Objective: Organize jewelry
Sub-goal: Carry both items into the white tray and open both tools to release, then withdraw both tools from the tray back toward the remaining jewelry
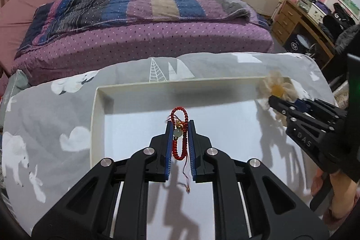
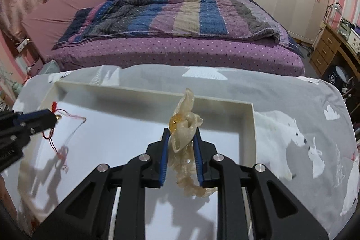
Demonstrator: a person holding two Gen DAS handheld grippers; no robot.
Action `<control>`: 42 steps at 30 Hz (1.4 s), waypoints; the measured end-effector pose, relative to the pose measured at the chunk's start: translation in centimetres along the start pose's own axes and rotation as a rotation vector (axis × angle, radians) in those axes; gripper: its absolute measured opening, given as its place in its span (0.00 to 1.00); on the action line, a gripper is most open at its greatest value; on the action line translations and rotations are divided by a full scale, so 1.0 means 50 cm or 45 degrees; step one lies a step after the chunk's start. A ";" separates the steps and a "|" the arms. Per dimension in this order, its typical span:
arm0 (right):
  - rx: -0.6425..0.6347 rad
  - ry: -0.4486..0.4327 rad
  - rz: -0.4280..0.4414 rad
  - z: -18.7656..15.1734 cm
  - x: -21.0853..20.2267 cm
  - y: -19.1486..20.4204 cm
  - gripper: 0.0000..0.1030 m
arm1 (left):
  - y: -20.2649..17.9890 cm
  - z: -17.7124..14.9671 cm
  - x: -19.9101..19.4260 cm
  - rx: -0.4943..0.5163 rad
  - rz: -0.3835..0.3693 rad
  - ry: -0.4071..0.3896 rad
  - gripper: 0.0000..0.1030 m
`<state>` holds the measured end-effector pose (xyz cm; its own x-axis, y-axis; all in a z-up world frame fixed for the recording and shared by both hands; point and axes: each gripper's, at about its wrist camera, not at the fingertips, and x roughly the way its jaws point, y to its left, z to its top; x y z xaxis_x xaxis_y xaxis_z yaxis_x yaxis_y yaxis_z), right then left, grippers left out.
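Bracelet (image 1: 179, 138) of red beads hangs clamped in the left claw (image 1: 179, 127); the right claw (image 2: 181, 134) grips a cream flower hairpiece (image 2: 184, 127). Both hover over the white tray (image 1: 99, 118), apparently not yet placed.

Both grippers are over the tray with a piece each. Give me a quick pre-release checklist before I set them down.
1. Left gripper shut on the red bead bracelet: ok.
2. Right gripper shut on the cream flower hair tie: ok.
3. Both pieces over the white tray, inside its rim: ok.
4. Tray floor under each piece bare: ok.
5. Bracelet's red cords hanging free, not snagged on the fingers: cannot tell.
6. Height above the tray floor: cannot tell; shadows suggest both are lifted.
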<state>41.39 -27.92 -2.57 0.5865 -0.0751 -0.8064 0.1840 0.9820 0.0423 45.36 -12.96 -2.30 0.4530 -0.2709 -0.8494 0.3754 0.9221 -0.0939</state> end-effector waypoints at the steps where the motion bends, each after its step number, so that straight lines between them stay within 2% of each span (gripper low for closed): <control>1: 0.007 0.009 0.001 0.005 0.011 -0.007 0.20 | -0.001 0.005 0.010 -0.003 0.010 0.006 0.11; 5: 0.029 0.016 -0.022 0.016 0.033 -0.018 0.20 | -0.002 0.027 0.044 -0.006 0.039 0.027 0.11; 14: 0.012 0.039 -0.054 0.024 0.059 -0.010 0.21 | -0.027 0.019 0.063 0.054 0.076 0.055 0.11; 20: 0.013 0.070 -0.042 0.024 0.066 -0.014 0.32 | -0.028 0.019 0.078 0.057 0.092 0.069 0.14; 24: 0.029 0.083 -0.018 0.021 0.062 -0.020 0.43 | -0.031 0.019 0.071 0.064 0.096 0.068 0.24; 26: 0.018 0.082 -0.006 0.018 0.052 -0.016 0.50 | -0.036 0.017 0.059 0.076 0.092 0.049 0.32; 28: 0.011 0.071 0.003 0.017 0.035 -0.014 0.52 | -0.042 0.014 0.036 0.084 0.089 0.018 0.49; 29: 0.011 0.067 0.012 0.018 0.028 -0.013 0.52 | -0.042 0.014 0.027 0.084 0.086 0.008 0.53; 33: 0.021 0.027 0.038 0.026 -0.021 -0.011 0.59 | -0.036 0.011 -0.032 0.082 0.082 -0.044 0.59; 40: 0.015 -0.018 0.009 0.029 -0.103 -0.024 0.77 | 0.010 -0.007 -0.157 0.029 0.133 -0.143 0.87; 42: 0.012 -0.020 -0.009 0.022 -0.128 -0.030 0.82 | 0.017 -0.020 -0.190 0.028 0.140 -0.166 0.90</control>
<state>38.22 -29.11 3.19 0.5974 -0.0850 -0.7974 0.1958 0.9797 0.0423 40.55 -9.33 5.16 0.5930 -0.2033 -0.7791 0.3344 0.9424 0.0085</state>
